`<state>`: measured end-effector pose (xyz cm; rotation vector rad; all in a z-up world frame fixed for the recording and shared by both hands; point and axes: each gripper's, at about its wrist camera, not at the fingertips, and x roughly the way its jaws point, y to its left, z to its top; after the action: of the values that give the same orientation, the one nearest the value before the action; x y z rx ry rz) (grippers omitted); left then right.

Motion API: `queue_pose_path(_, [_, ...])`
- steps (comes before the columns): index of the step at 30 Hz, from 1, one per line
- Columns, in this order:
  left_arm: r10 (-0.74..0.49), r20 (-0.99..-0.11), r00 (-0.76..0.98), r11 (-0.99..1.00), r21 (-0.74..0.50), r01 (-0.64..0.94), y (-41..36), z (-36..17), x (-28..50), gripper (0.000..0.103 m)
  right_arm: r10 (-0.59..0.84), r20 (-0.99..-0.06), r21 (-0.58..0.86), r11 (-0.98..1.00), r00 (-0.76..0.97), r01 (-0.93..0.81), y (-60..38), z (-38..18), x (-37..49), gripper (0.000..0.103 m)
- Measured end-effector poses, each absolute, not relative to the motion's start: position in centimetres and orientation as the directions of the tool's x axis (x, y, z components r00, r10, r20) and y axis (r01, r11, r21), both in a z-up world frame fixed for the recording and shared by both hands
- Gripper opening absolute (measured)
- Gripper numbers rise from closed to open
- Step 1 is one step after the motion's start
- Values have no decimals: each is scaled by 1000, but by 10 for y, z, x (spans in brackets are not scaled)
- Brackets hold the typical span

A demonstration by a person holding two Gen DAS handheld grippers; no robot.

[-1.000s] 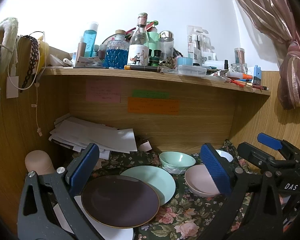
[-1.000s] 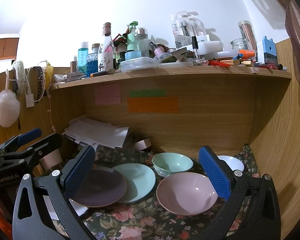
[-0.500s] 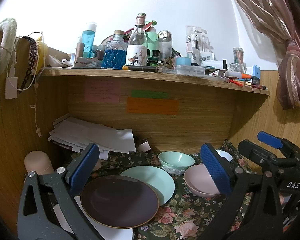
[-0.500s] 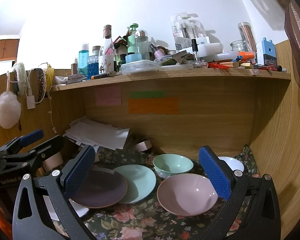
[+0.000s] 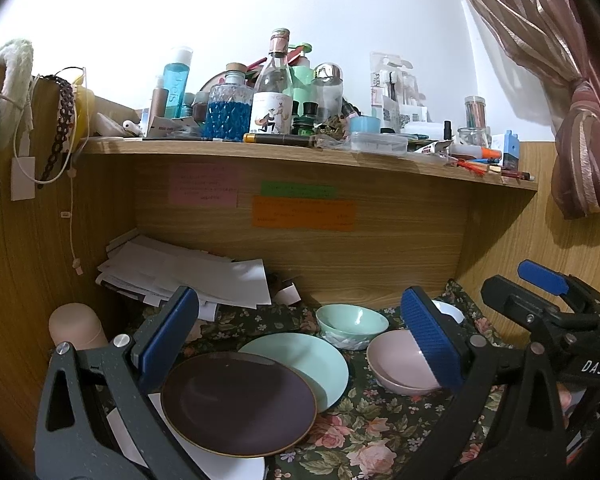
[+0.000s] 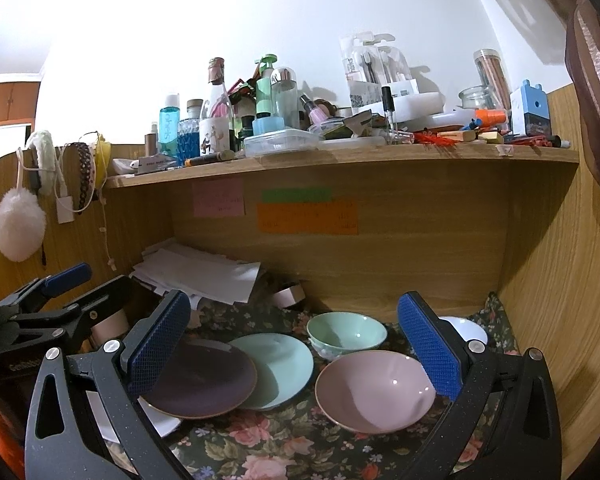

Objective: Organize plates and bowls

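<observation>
The pink bowl (image 6: 374, 390) lay directly ahead of the wide-spread, empty right gripper (image 6: 296, 350); the left gripper (image 5: 300, 340), also wide, was aimed at the dark plate (image 5: 238, 402).

On the cloth (image 5: 364, 436) inside the desk recess, one plate (image 5: 238, 402) lies at the front left, resting on a second plate (image 5: 204, 454) beneath it and overlapping the edge of a third plate (image 5: 312, 360) behind and to its right. A bowl (image 5: 352, 324) stands behind that third plate, near the back panel. Another bowl (image 5: 400, 364) sits right of the plates, in front of the first bowl. A further bowl (image 6: 464, 328) lies in the rear right corner. Papers (image 5: 188, 272) are stacked at the rear left. The shelf (image 5: 300, 150) above carries bottles.
</observation>
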<state>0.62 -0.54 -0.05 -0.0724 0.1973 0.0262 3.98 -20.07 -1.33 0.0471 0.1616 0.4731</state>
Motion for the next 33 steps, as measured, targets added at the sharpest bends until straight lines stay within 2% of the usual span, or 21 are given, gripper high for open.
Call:
queue_pose_path(22, [12,-181,983,997,-73,-26,-4,-1,3,103,453,-165,84,891,876,-446,-195,-15,45,103])
queue_pose_path(33, [69,-274,959,994,-63,-89,29,-25,16,103,496,-254,86,867,830,-492,-178,-38,77,103])
